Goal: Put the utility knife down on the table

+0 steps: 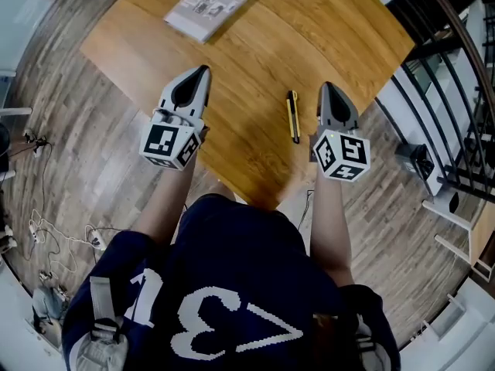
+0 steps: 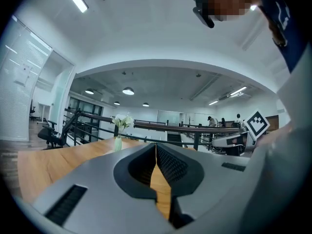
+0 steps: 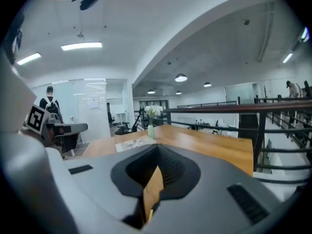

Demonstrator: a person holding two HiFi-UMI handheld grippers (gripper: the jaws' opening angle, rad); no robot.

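The utility knife (image 1: 293,116), slim, black and yellow, lies flat on the wooden table (image 1: 325,22) near its front edge. My right gripper (image 1: 327,86) hovers just to the right of it, apart from it, jaws shut with nothing between them. My left gripper (image 1: 203,69) is held further left over the table's front left edge, also shut and empty. In the left gripper view the left gripper (image 2: 156,145) has its jaws meeting at the tip. The right gripper view shows the right gripper (image 3: 157,147) closed the same way.
A magazine (image 1: 210,5) lies at the table's far side. A small vase of white flowers (image 3: 152,116) stands far along the table. A dark metal railing (image 1: 456,130) runs close on the right. Cables (image 1: 46,238) trail on the wooden floor at the left.
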